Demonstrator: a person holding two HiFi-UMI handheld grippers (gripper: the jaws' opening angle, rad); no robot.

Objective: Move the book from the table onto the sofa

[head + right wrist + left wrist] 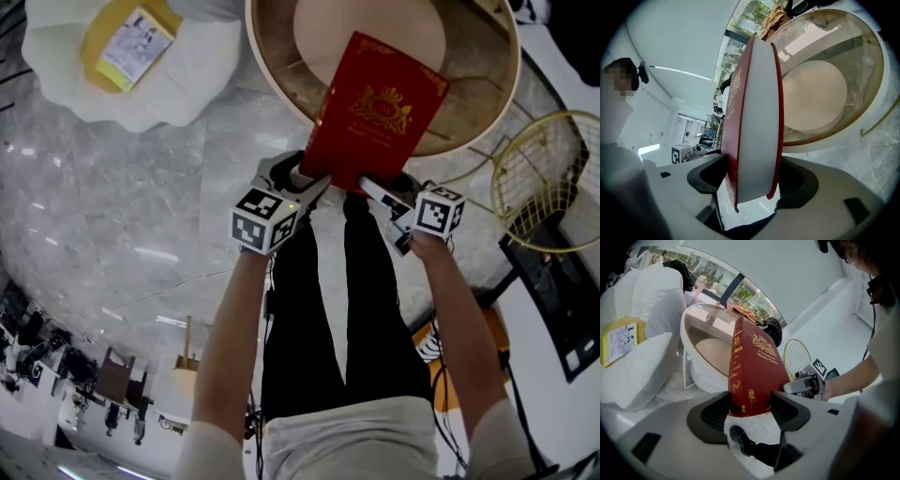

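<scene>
Book, head view: held in the air by its near short edge, the left tool and right tool side by side on it, and its far end reaching over the rim of the round desk. The white sofa, carrying a yellow booklet, lies well apart to the left. Risk noted: all support is at one end, so the free length could swing or slide out on the carry, and unequal travel of the two tools would twist it. Left gripper view: the left tool is clamped on the spine-side corner of the book, which stands upright and rises well beyond the jaws; the bite looks shallow and is judged the likelier point of slippage. Right gripper view: the right tool grips the book across its page block at the fore-edge. One cover's lower corner hangs proud of the pages, so the covers could splay if pressure eases. The desk stands behind; a low swing could strike its rim.
</scene>
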